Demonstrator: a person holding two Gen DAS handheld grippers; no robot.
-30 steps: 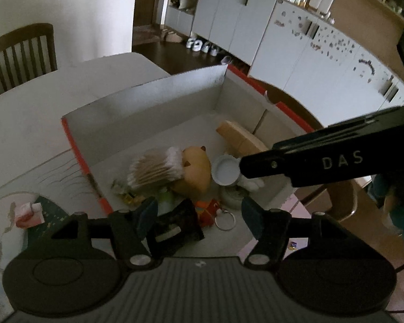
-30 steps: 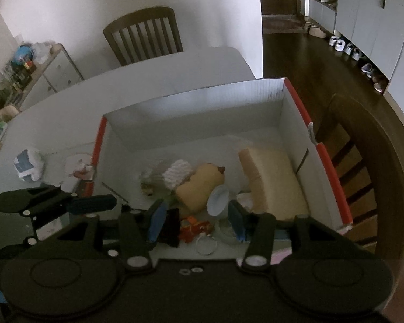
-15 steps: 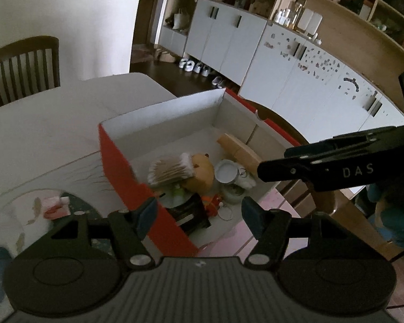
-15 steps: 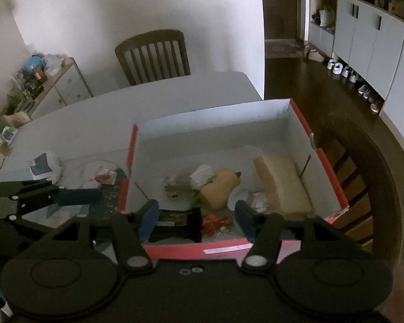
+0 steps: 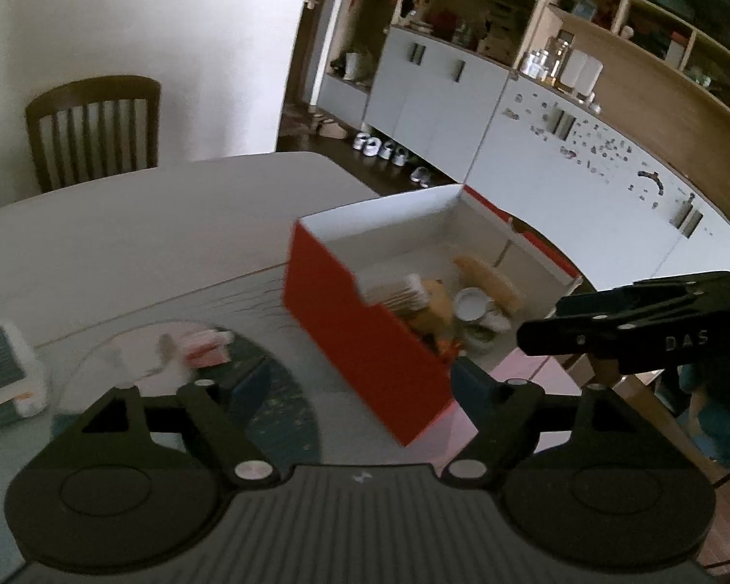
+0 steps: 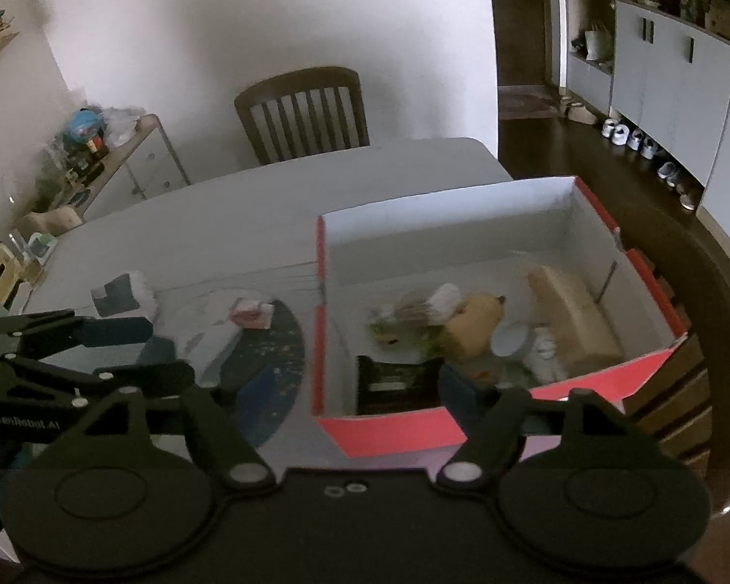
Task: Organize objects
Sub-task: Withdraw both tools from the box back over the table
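Observation:
A red cardboard box (image 6: 389, 426) with a white inside stands on the pale table (image 5: 121, 224). In it lie a tan plush toy (image 6: 472, 333), a bundle of cotton swabs (image 6: 428, 304), a white cup (image 6: 508, 340), a beige block (image 6: 574, 319) and a black item (image 6: 394, 382). My left gripper (image 5: 360, 382) hovers before the box's near corner, its jaws opening with nothing gripped. My right gripper (image 6: 357, 387) hangs over the box's near wall, jaws also opening and empty. Each gripper shows in the other's view: the right gripper (image 5: 542, 321) and the left gripper (image 6: 165, 350).
A small pink and white packet (image 6: 250, 314) lies on a dark round mat (image 6: 267, 365) left of the box. A white tissue pack (image 6: 121, 294) sits further left. One wooden chair (image 6: 306, 112) stands behind the table, another chair (image 6: 705, 340) at the box's right. A cluttered sideboard (image 6: 97, 155) lines the left wall.
Both grippers have drawn back and upward from over the box's contents to its near side. Their jaws have spread wider. The black item stays in the box.

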